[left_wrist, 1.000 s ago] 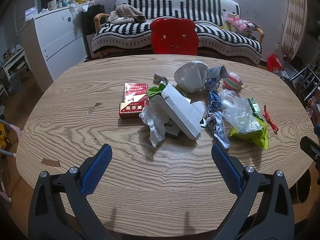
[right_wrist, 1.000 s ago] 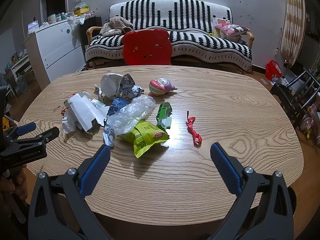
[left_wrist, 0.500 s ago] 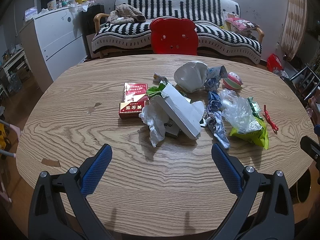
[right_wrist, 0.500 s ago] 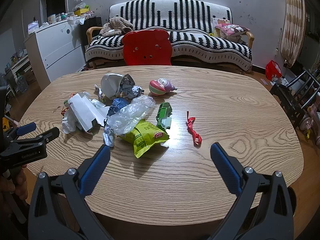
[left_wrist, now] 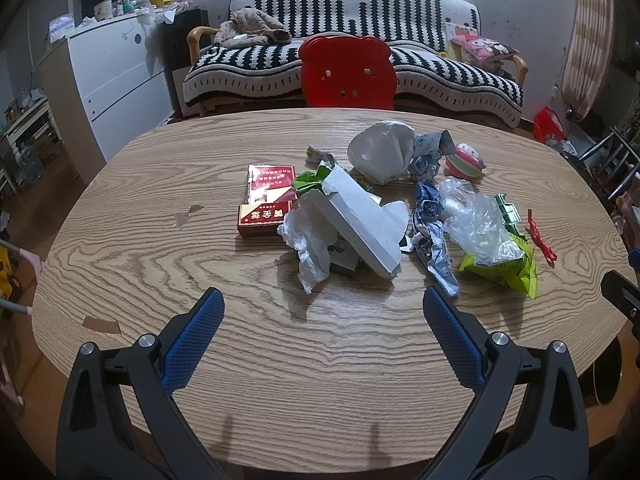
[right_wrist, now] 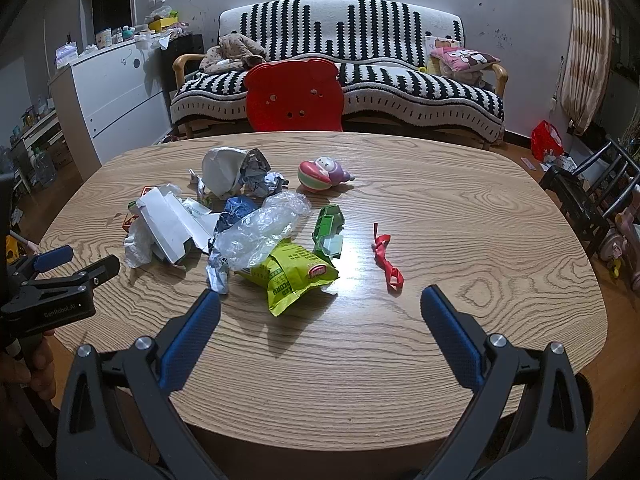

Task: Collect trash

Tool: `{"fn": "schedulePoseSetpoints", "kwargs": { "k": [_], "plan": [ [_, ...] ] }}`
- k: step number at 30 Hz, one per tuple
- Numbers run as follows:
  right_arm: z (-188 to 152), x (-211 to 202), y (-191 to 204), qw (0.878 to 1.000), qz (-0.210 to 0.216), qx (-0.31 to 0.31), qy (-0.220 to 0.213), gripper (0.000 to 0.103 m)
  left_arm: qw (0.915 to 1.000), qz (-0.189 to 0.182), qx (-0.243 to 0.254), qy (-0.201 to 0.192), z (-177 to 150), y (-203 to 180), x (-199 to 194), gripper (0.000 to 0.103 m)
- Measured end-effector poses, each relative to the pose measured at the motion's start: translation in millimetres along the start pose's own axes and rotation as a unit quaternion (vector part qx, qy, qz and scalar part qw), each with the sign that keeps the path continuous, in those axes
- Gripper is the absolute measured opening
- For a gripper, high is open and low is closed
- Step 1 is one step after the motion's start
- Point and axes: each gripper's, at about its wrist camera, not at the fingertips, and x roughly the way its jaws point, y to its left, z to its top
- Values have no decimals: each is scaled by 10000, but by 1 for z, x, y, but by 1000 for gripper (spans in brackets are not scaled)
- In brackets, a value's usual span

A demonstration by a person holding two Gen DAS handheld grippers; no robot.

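- The left gripper [left_wrist: 323,308] hangs over the near edge of the table [left_wrist: 132,240], its blue-padded fingers [left_wrist: 196,334] spread wide apart and holding nothing.
- The right gripper [right_wrist: 320,306] is the same: fingers [right_wrist: 450,334] wide apart, empty, above the table's near edge.
- From the left wrist view, the trash heap lies toward 12 o'clock: a crumpled tissue [left_wrist: 310,246] nearest, touching a torn white box [left_wrist: 362,220] that leans over it.
- Two red packs [left_wrist: 266,200] sit at 11 o'clock, just beside the box.
- At 1 o'clock a clear plastic wrap [left_wrist: 476,220] rests on a green snack bag [left_wrist: 506,266].
- A red ribbon [right_wrist: 387,258] lies apart from the heap, at 12 o'clock from the right gripper.
- A pink toy [right_wrist: 320,172] sits farther back.
- Beyond the table stand a red chair [right_wrist: 294,96] and a striped sofa [right_wrist: 400,68].
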Motion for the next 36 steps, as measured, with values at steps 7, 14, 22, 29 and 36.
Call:
{"fn": "schedulePoseSetpoints", "kwargs": {
  "k": [7, 14, 22, 29, 36],
  "plan": [
    [0, 0, 0, 10000, 2, 1, -2, 97, 10000, -6, 4, 9, -1, -1, 1, 97],
    [1, 2, -3, 10000, 0, 22, 8, 97, 10000, -51, -23, 34, -1, 4, 8, 97],
    [11, 12, -38, 9993, -225, 279, 91, 97, 9999, 114, -101, -15, 21, 50, 20, 97],
    [18, 46, -72, 9976, -477, 338, 380, 97, 9976, 1, -467, 503, 45, 98, 79, 97],
    [14, 80, -93, 9946, -601, 381, 756, 97, 9986, 121, 251, 444, 58, 85, 125, 97]
  ]
}}
